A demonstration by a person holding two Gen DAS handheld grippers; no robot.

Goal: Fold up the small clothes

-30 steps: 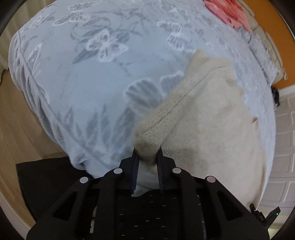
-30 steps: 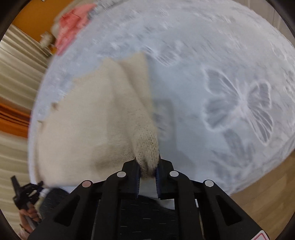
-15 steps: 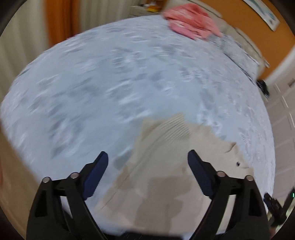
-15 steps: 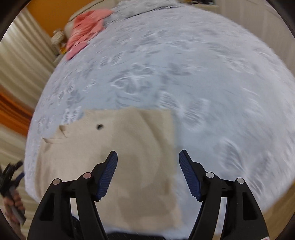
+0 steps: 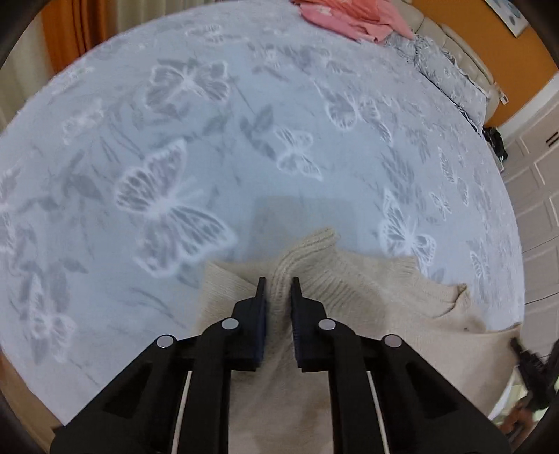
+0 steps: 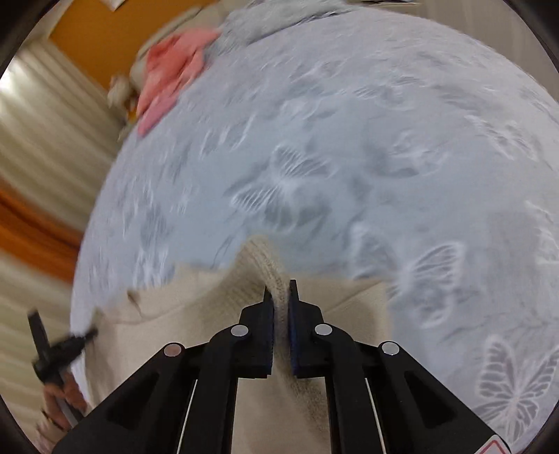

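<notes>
Now, the call from the bed, everything placed off the cream sweater:

Left tool (image 5: 277,279): clenched on a ridge of the cream sweater (image 5: 367,297), ribbed knit bunched up between the two fingers and peaking just past the tips.

Right tool (image 6: 278,288): clamped tight on another pinch of the same knit (image 6: 195,314), a narrow fold squeezed between the pads and rising beyond them.

Cream sweater: lying on the bedspread (image 5: 209,139) at the near edge of the bed, spread low in both views, with the gripped folds lifted off the rest of it. In the left view a notch in its edge shows to the right of the tool; the ribbed band runs along its far side.

Bedspread: pale grey-blue, printed with butterflies, stretching away beyond the sweater in both views (image 6: 384,157).

Pink garment (image 5: 346,17): well apart from the sweater, up at the far end of the bed; a blurred pink patch in the right view (image 6: 167,77).

Pillow (image 5: 450,77): far side too, just right of the pink garment, in the same print.

Right view: smeared with blur, fine detail not readable.
</notes>
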